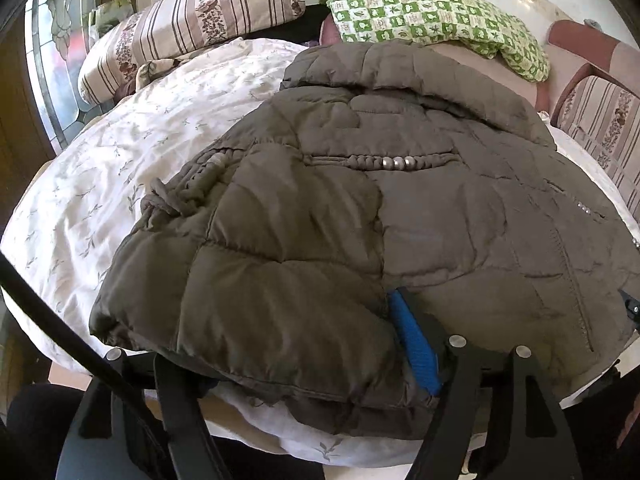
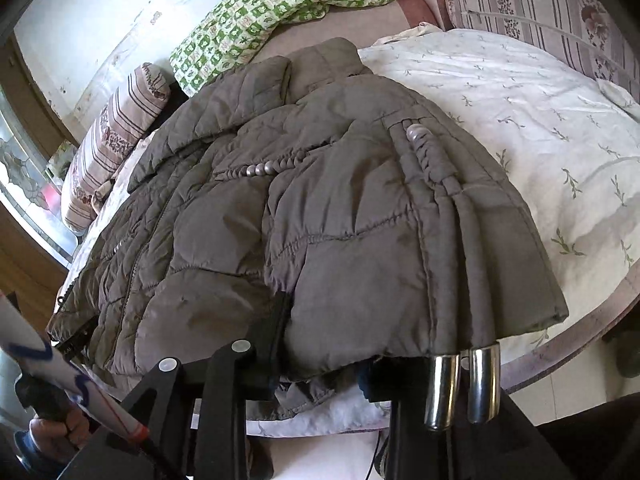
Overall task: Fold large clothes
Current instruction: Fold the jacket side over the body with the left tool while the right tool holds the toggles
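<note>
**Jacket hem at both tongs, collar away at twelve o'clock**

The jacket (image 1: pixel 360 208) lies flat on the bed (image 1: pixel 80 200), over the white quilt, with its near hem at the bed's edge right in front of you. Its long axis runs from six o'clock at the hem to twelve at the collar.

Your left tongs (image 1: pixel 304 360) stand fairly wide, with the folded left corner of the hem bulging between the fingers; only the blue pad (image 1: pixel 416 352) shows, so I cannot tell whether they press.

Your right tongs (image 2: pixel 320 344) are narrower, on the hem near the cord's metal tips (image 2: pixel 460 384); whether they pinch is hidden.

Both sit equally near, so I judge the fold goes away toward twelve.
</note>
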